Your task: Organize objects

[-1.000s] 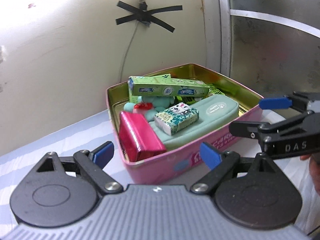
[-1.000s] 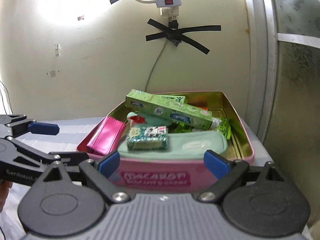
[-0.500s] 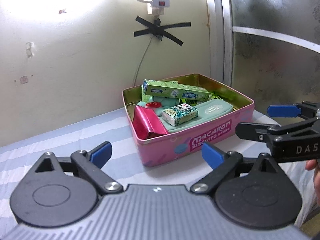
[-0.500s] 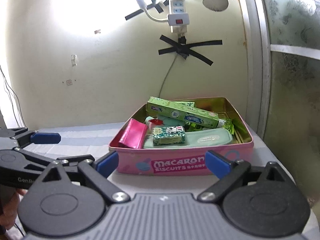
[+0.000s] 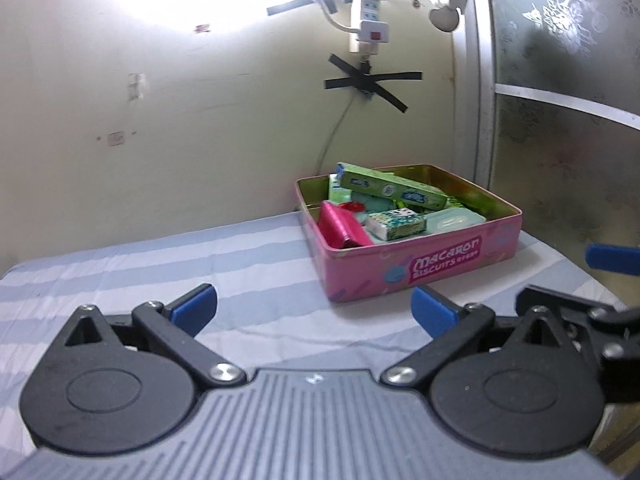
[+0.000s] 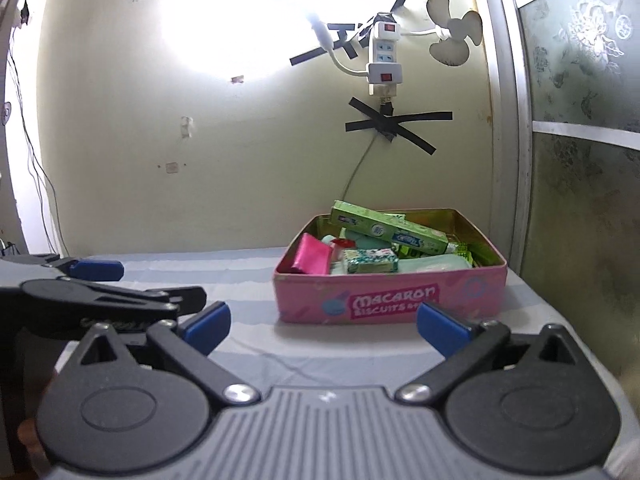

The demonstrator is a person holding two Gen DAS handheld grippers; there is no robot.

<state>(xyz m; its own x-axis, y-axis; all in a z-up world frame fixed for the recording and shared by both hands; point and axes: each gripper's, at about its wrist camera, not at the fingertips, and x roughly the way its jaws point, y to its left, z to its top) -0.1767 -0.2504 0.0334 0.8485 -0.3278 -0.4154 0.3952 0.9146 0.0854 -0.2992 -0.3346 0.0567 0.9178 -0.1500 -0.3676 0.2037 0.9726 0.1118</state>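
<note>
A striped blue tablecloth (image 5: 200, 264) carries a pink biscuit tin (image 6: 390, 300) near the cream wall, in the far right corner.

The tin holds a mint pouch (image 5: 454, 222), a green toothpaste box (image 6: 388, 230) propped across the top, a magenta packet (image 5: 342, 226) and a small patterned box (image 6: 372, 261). The left gripper (image 5: 314, 308) and right gripper (image 6: 322, 322) hover short of it, fingers spread wide, holding nothing.

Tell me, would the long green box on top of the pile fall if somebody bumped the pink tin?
Probably it would slide. The long green box rests tilted across other things in the pink tin, not flat. It looks like thin cardboard, so likely light and stiff, easy to nudge.
</note>
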